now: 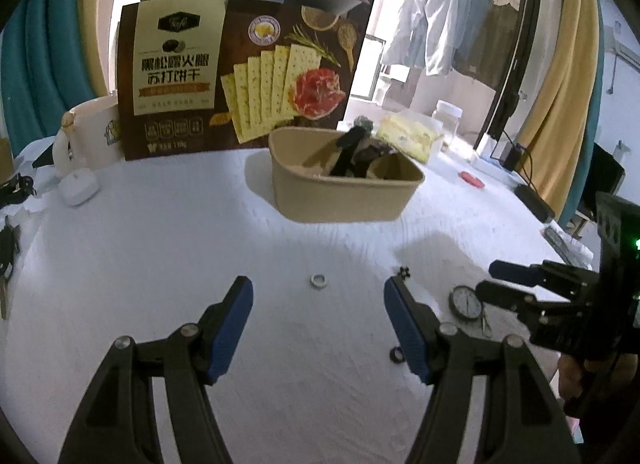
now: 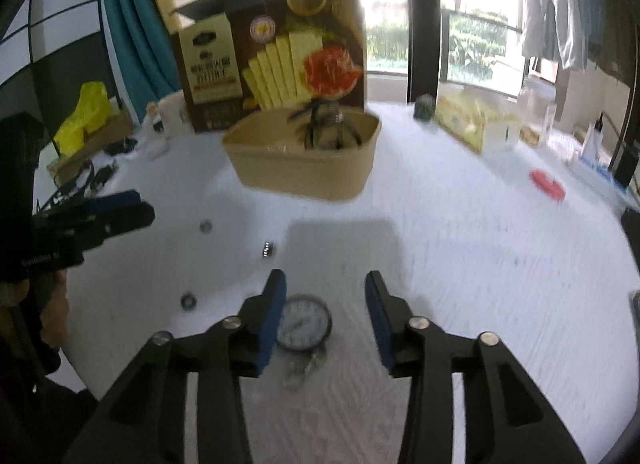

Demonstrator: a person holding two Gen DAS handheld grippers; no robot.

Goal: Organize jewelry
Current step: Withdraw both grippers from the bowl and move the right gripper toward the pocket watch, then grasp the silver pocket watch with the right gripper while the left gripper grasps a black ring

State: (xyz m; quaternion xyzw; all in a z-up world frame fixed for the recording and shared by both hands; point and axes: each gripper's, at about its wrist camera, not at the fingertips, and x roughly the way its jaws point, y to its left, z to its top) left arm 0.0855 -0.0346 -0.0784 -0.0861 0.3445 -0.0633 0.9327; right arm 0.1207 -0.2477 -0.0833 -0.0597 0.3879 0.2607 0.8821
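A beige tub point(image 1: 344, 195) point(image 2: 304, 167) with dark jewelry inside stands mid-table. My left gripper point(image 1: 318, 290) is open, with a silver ring point(image 1: 319, 281) lying between its fingertips on the white cloth. A dark ring point(image 1: 397, 354) lies by its right finger, and a small dark stud point(image 1: 404, 272) sits beyond it. My right gripper point(image 2: 325, 284) point(image 1: 486, 280) is open over a round pocket watch point(image 2: 304, 324) point(image 1: 466, 302) with a clasp. Two rings point(image 2: 206, 225) point(image 2: 188, 300) and a small dark piece point(image 2: 269, 250) lie to its left. The left gripper point(image 2: 138, 205) shows at the left.
A brown cracker box point(image 1: 240, 75) point(image 2: 276, 51) stands behind the tub. A white mug point(image 1: 92, 131) and white puck point(image 1: 78, 185) sit at left, keys point(image 1: 8, 248) at the left edge. A yellow tissue box point(image 2: 476, 119), jar point(image 1: 446, 115) and red item point(image 2: 548, 183) lie at right.
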